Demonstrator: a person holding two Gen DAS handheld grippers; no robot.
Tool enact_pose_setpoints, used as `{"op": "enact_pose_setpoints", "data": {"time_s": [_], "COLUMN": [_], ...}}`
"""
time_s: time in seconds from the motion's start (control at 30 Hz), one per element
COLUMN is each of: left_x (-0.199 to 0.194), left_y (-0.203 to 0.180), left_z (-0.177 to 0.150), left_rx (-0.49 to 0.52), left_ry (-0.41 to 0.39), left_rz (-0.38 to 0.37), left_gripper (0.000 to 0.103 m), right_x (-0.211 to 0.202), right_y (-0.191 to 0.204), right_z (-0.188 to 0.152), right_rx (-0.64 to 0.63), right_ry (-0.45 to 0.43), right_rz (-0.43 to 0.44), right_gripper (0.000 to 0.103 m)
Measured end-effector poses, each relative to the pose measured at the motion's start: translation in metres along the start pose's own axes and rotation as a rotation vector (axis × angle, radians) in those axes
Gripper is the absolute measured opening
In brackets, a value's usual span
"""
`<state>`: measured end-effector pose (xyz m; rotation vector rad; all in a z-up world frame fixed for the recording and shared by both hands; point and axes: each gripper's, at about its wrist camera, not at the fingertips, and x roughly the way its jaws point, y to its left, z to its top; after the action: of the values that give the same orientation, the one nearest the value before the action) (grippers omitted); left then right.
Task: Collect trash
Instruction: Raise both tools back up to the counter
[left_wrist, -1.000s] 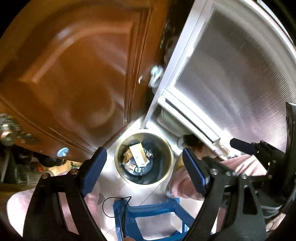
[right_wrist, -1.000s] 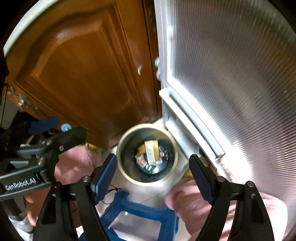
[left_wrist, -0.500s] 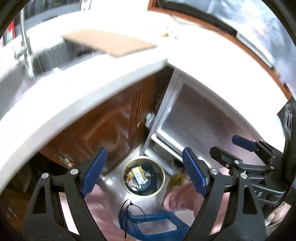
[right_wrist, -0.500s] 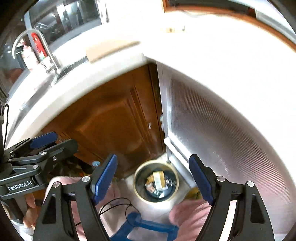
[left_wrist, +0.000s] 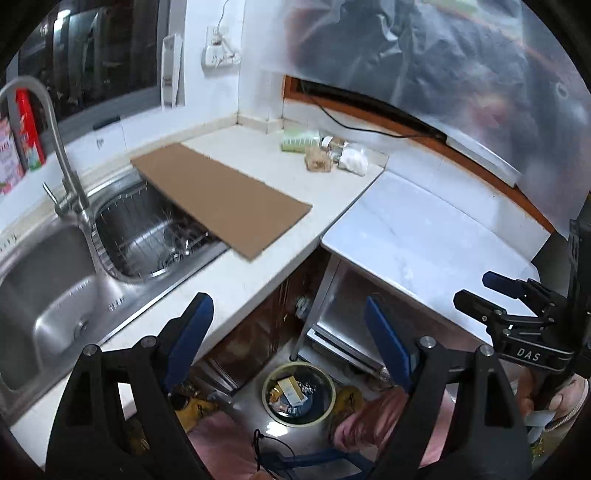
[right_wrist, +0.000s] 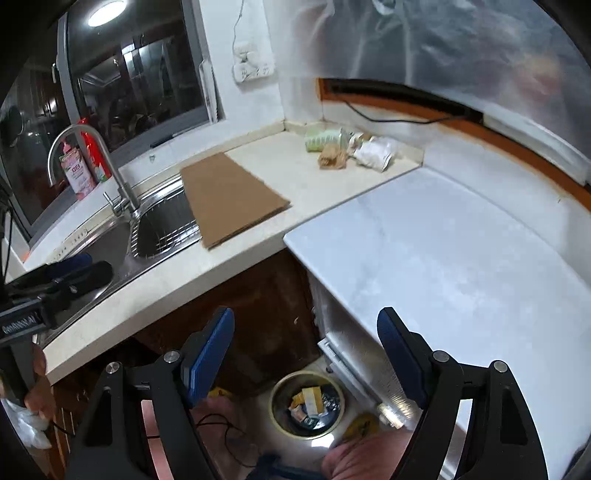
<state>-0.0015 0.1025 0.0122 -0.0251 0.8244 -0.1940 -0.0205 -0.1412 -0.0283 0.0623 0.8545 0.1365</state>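
Observation:
A round trash bin (left_wrist: 298, 394) holding scraps stands on the floor below the counter; it also shows in the right wrist view (right_wrist: 307, 404). Trash lies at the counter's far corner: a green packet (left_wrist: 298, 141), a brown crumpled wrapper (left_wrist: 317, 161) and a white crumpled bag (left_wrist: 354, 159), also seen in the right wrist view as green packet (right_wrist: 320, 139), brown wrapper (right_wrist: 332, 158) and white bag (right_wrist: 373, 153). My left gripper (left_wrist: 289, 343) is open and empty, high above the bin. My right gripper (right_wrist: 306, 354) is open and empty beside it.
A brown cardboard sheet (left_wrist: 221, 201) lies over the sink's edge. A steel double sink (left_wrist: 48, 295) with a tall faucet (left_wrist: 55, 147) is at the left. A white appliance top (left_wrist: 424, 247) is at the right. Bottles (right_wrist: 79, 166) stand on the sill.
Both grippers have risen from low by the bin and cabinet door to above counter height. The countertop, sink and corner trash have come into view. Both stay open.

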Motion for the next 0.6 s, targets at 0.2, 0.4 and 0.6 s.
{"op": "enact_pose_setpoints", "data": {"time_s": [0.2,0.4,0.6], "left_x": [-0.002,0.007,0.015], "left_y": [-0.017,-0.031,-0.032], "left_z": [0.010,0.006,0.009], "left_rx": [0.032,0.062,0.061], "left_ry": [0.014,0.030,0.068], "left_rz": [-0.010,-0.015,-0.016], "left_gripper": [0.082,0.082,0.082], "right_x": [-0.005,0.004,0.015], "right_y": [-0.011,-0.016,-0.018], "right_z": [0.012,0.007,0.017], "right_rx": [0.018,0.022,0.023], "right_ry": [0.019,0.012,0.043], "right_rz": [-0.021,-0.028,-0.028], "right_gripper": [0.081,0.081,0.081]}}
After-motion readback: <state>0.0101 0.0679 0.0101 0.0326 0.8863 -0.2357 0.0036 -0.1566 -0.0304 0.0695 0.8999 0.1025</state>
